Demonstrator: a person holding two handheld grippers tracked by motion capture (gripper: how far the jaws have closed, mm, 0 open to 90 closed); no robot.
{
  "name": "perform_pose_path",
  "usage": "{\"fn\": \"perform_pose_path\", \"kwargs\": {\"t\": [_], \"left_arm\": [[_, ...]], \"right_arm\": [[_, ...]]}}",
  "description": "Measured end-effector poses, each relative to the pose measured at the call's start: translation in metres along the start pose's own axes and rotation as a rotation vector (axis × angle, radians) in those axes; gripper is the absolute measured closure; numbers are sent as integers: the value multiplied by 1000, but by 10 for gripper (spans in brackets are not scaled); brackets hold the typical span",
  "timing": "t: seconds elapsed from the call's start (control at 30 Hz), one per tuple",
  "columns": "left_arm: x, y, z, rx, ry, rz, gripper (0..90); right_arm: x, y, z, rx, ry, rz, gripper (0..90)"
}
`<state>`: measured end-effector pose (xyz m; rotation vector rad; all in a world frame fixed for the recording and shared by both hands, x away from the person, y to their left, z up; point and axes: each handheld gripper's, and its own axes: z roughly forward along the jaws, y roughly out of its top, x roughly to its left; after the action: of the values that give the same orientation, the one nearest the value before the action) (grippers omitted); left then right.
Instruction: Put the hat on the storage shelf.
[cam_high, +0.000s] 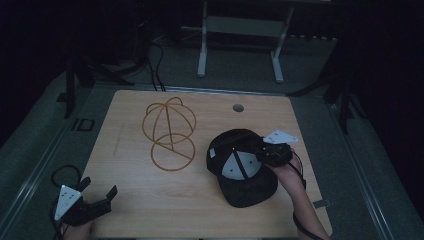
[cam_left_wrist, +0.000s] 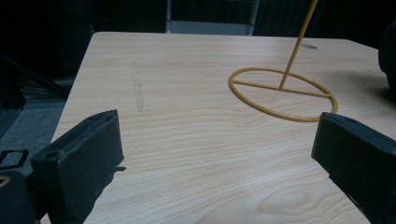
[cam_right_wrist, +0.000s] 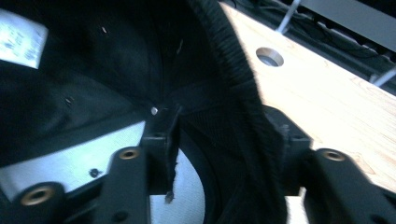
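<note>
A black cap (cam_high: 245, 192) lies upside down on the right half of the wooden table (cam_high: 150, 205), its pale lining facing up. My right gripper (cam_high: 252, 150) reaches in from the right over the cap's far rim. In the right gripper view, the right gripper (cam_right_wrist: 222, 135) has one jaw inside the cap (cam_right_wrist: 93, 70) and the other outside. The ribbed rim (cam_right_wrist: 243, 107) runs between them, and a gap still shows beside the inner jaw. My left gripper (cam_high: 99, 186) rests open at the table's near left corner, and in its own view the left gripper (cam_left_wrist: 217, 140) holds nothing.
A gold wire hat stand (cam_high: 169, 132) rises mid-table, left of the cap; its ring base (cam_left_wrist: 280, 93) lies ahead of the left jaws. A round cable hole (cam_high: 238, 107) sits near the far edge. White frame legs (cam_high: 202, 50) stand on the floor behind.
</note>
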<state>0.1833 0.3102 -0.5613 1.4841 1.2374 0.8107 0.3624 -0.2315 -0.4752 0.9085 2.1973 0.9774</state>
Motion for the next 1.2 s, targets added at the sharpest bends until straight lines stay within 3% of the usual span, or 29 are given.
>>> {"fn": "perform_pose_path", "kwargs": {"t": [0.07, 0.23, 0.27, 0.33, 0.4, 0.43, 0.5, 0.53, 0.57, 0.67, 0.77, 0.93, 1.03, 1.2], "left_arm": [[0, 0, 0, 3, 1, 1, 22], [0, -1, 2, 14, -3, -4, 23], [0, -1, 2, 15, -5, -3, 23], [0, -1, 2, 16, -4, -2, 24], [0, -1, 2, 17, -6, -4, 29], [0, -1, 2, 17, -6, -4, 45], [0, -1, 2, 15, -2, -2, 45], [0, -1, 2, 15, -2, -2, 45], [0, -1, 1, 9, -5, -5, 45], [-1, -1, 2, 12, -1, -2, 45], [-3, 0, 2, 20, -6, 3, 45], [-14, 2, 3, 28, -38, 27, 45], [-23, 5, 4, 25, -60, 21, 45], [-48, 10, 6, 32, -137, 28, 45]], "right_arm": [[2, -1, 3, 8, -15, -17, 603], [5, -1, 5, 67, -69, -68, 859], [6, -1, 5, 78, -73, -77, 872], [7, -1, 4, 72, -52, -70, 879], [5, 0, 1, 41, -10, -16, 882], [5, 0, 1, 41, -10, -16, 882], [2, 0, -6, -11, 38, 57, 884], [2, 0, -6, -11, 38, 57, 884], [2, 2, -12, -50, 60, 98, 884], [0, 5, -23, -117, 98, 161, 884], [0, 12, -34, -167, 115, 193, 884], [1, 25, -50, -217, 111, 191, 884], [1, 32, -58, -236, 105, 195, 884], [2, 40, -68, -247, 54, 188, 884]]}}
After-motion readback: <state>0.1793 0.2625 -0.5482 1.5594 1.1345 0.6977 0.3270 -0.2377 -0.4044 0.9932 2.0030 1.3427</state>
